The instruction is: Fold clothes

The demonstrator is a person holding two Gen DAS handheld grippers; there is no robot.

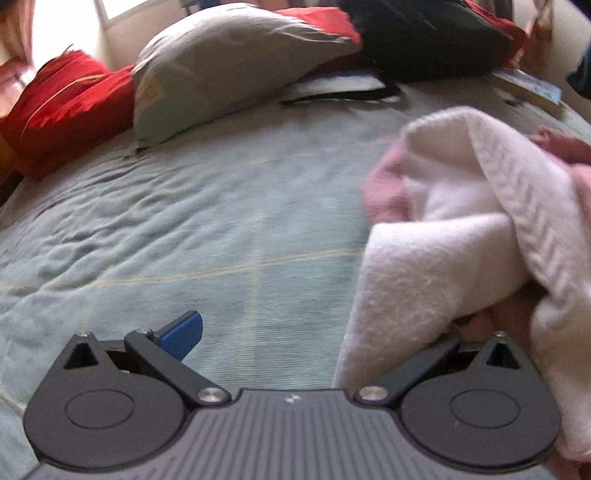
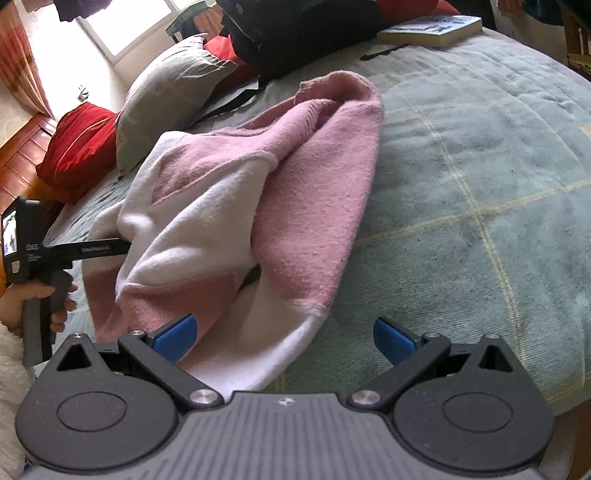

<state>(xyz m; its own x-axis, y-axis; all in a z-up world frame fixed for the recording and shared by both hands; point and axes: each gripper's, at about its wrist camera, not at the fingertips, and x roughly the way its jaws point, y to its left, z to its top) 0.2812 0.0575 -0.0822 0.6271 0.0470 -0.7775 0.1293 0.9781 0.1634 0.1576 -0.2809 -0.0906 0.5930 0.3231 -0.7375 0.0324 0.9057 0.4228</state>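
A pink and white fleece garment [image 2: 258,206] lies bunched on the pale green bedspread [image 2: 480,184]. My right gripper [image 2: 284,339] is open just in front of its white hem, with the left blue pad [image 2: 175,338] touching the pink cuff. In the left wrist view the garment [image 1: 461,240] drapes over the right finger and hides it. My left gripper [image 1: 325,332] is open, with only its left blue pad [image 1: 183,334] showing. The left gripper also shows in the right wrist view [image 2: 85,251], reaching into the garment's left side.
A grey pillow [image 1: 229,62] and a red cushion [image 1: 66,107] lie at the head of the bed. A black bag [image 2: 295,29] and a book [image 2: 432,29] sit at the far edge. A wooden bed frame [image 2: 18,158] is on the left.
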